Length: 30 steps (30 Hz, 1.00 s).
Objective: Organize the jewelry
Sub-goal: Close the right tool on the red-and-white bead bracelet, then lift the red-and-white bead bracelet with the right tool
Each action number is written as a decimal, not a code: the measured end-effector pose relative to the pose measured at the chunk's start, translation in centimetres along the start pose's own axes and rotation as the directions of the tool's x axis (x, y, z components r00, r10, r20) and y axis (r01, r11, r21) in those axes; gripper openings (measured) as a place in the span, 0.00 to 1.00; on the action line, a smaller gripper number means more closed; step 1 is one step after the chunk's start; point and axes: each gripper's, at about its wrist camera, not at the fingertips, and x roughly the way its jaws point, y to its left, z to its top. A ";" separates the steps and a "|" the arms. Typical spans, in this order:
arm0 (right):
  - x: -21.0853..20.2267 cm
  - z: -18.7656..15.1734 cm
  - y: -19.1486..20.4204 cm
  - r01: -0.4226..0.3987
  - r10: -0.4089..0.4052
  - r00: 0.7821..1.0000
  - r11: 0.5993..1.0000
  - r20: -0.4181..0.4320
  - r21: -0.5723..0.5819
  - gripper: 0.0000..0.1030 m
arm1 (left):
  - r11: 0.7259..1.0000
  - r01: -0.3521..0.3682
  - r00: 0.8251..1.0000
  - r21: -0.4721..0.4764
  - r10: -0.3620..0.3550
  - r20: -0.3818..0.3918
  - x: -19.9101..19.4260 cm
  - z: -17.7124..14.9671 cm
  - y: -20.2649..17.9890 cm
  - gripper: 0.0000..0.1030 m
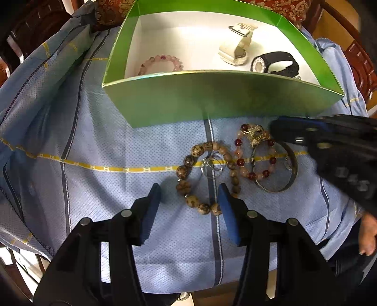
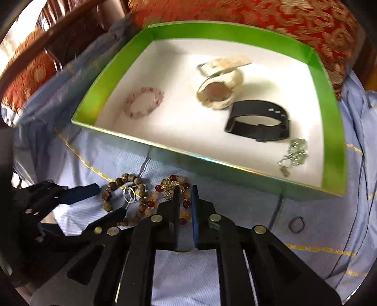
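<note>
A green box (image 1: 212, 98) with a white floor holds a pink bead bracelet (image 1: 161, 63), a white watch (image 1: 238, 47), a black watch (image 1: 275, 63) and a silver chain (image 2: 293, 153). On the blue cloth in front lie a brown bead bracelet (image 1: 188, 171) with a silver ring (image 1: 212, 166) inside it, a red bead bracelet with a gold charm (image 1: 255, 150) and a metal bangle (image 1: 291, 169). My left gripper (image 1: 188, 195) is open, over the brown bracelet's near side. My right gripper (image 2: 185, 195) is nearly shut around the red bead bracelet (image 2: 172, 188).
The blue cloth (image 1: 94, 146) with yellow stripes covers the table and hangs in folds at the left. A small dark elastic loop (image 2: 296, 224) lies on the cloth at the right. Red patterned cushions (image 2: 259, 14) and wooden chairs stand behind the box.
</note>
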 end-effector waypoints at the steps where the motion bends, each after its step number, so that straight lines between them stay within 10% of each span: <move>1: 0.3 0.1 0.3 0.003 -0.003 1.000 1.000 0.001 -0.003 0.20 | 1.000 -0.001 1.000 0.001 0.001 -0.001 0.0 0.0 -0.1 0.51; 3: 0.5 0.4 0.8 0.010 -0.010 1.000 1.000 0.013 -0.008 0.46 | 1.000 -0.003 1.000 0.006 0.003 -0.002 0.0 -0.2 -0.1 0.51; 7: 1.6 0.6 2.0 -0.009 0.008 1.000 1.000 -0.012 -0.029 0.47 | 1.000 0.000 1.000 0.009 0.000 -0.003 -0.1 -0.4 0.0 0.52; 12: 2.6 0.3 4.0 0.049 -0.054 0.998 0.992 -0.038 -0.118 0.08 | 1.000 0.005 1.000 0.010 -0.005 0.000 -0.4 -0.8 0.5 0.52; 30: -4.7 -0.2 -3.3 -0.049 0.041 0.998 0.988 0.054 0.146 0.08 | 1.000 0.016 1.000 0.001 -0.016 0.013 -0.2 0.1 0.7 0.39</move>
